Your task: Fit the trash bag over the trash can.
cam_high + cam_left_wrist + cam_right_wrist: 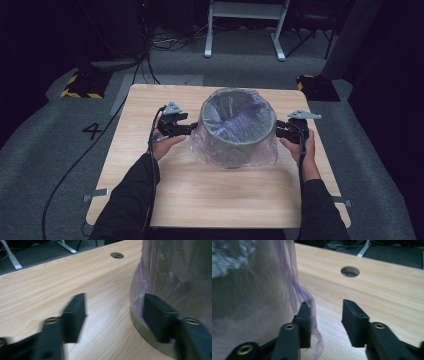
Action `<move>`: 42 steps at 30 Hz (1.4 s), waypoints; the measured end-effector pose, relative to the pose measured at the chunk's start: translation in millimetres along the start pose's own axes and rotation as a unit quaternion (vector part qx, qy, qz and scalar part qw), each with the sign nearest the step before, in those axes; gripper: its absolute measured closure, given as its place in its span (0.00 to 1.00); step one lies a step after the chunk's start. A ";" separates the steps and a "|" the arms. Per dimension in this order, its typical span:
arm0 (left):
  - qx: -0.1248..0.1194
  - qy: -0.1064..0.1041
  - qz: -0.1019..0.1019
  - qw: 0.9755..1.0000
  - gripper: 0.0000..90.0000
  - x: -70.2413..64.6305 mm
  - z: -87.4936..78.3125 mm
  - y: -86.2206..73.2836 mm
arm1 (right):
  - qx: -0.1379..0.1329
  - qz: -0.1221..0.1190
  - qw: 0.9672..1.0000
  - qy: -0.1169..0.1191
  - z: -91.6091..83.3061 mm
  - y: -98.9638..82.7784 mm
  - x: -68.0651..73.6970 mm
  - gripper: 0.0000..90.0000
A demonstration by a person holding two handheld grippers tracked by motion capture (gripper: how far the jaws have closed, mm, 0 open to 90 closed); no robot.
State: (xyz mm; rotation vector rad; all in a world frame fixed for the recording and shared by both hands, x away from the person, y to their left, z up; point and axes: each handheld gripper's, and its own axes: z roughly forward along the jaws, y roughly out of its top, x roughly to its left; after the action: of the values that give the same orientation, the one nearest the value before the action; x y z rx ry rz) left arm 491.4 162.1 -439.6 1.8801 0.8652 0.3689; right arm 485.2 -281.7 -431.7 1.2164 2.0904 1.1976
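While the person's forearms come in from the bottom of the high view, the left hand-held gripper sits at the left flank of the waste bin, held level and pointed toward it. In the left gripper view its jaws stand apart with bare desk between them; the left-hand jaw is clear of everything, and the right-hand one lies against the bag-covered wall of the bin just above the bin's metal foot ring. Nothing is pinched, so this hand-held gripper is released.

The waste bin stands upright near the middle of the pale wooden desk, a little toward its far edge. It is a round grey container lined with a thin, translucent purple plastic bag, which is folded over the rim and hangs down outside the wall in loose wrinkles almost to the desk top.

At the bin's right flank sits the right hand-held gripper, also level and facing inward. In the right gripper view its jaws are likewise apart: the left-hand jaw touches the hanging fold of the bag beside the bin wall, while the other stands over bare wood. It grasps nothing and is released too. A round cable hole opens in the desk beyond it.
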 end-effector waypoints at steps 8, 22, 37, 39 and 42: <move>-0.042 -0.027 0.015 0.999 0.25 -4.2 -34.5 -1.4 | -0.020 -0.030 0.999 0.005 -30.8 1.4 0.8 0.45; -0.029 -0.090 0.097 0.991 0.19 -53.1 -57.8 -8.2 | -0.059 -0.096 0.990 0.081 -81.8 -8.1 33.4 0.27; 0.021 -0.081 0.162 0.983 0.84 -76.3 -29.2 -6.9 | -0.041 -0.134 0.984 0.111 -62.9 -21.0 73.0 0.83; 0.024 -0.083 0.165 0.983 0.92 -76.8 -25.9 -8.3 | -0.045 -0.133 0.984 0.114 -60.1 -24.3 72.7 0.92; 0.030 -0.079 0.167 0.982 0.99 -77.5 -21.3 -11.0 | -0.040 -0.129 0.984 0.117 -55.0 -29.3 69.5 1.00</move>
State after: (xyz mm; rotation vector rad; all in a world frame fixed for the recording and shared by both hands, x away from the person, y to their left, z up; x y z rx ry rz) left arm 420.3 124.3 -430.3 2.0842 0.4583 0.3937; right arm 396.1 -254.6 -424.0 0.7712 2.2576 1.3400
